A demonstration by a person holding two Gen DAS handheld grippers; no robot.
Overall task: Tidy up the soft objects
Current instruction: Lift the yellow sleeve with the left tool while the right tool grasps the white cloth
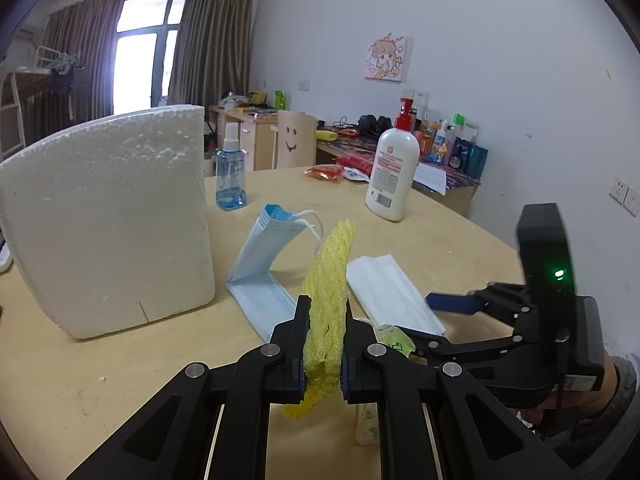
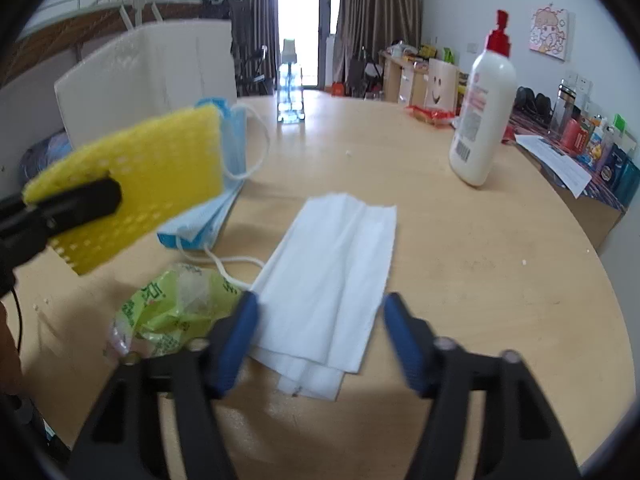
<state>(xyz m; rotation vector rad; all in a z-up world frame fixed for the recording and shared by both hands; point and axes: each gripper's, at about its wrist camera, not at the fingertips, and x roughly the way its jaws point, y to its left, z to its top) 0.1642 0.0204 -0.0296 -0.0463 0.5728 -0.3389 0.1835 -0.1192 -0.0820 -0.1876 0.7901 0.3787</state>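
My left gripper is shut on a yellow foam net sleeve, which stands edge-on between the pads. In the right wrist view the same sleeve hangs above the table at the left. A folded blue face mask lies just beyond it. A flat stack of white tissues lies in the middle of the table. My right gripper hovers over the stack's near end, its blue pads apart and pressing on nothing. A crumpled green plastic packet sits left of the stack.
A white styrofoam box stands at the left of the wooden table. A blue spray bottle and a white lotion bottle stand farther back, with red snack packets between them. Cluttered desks line the wall.
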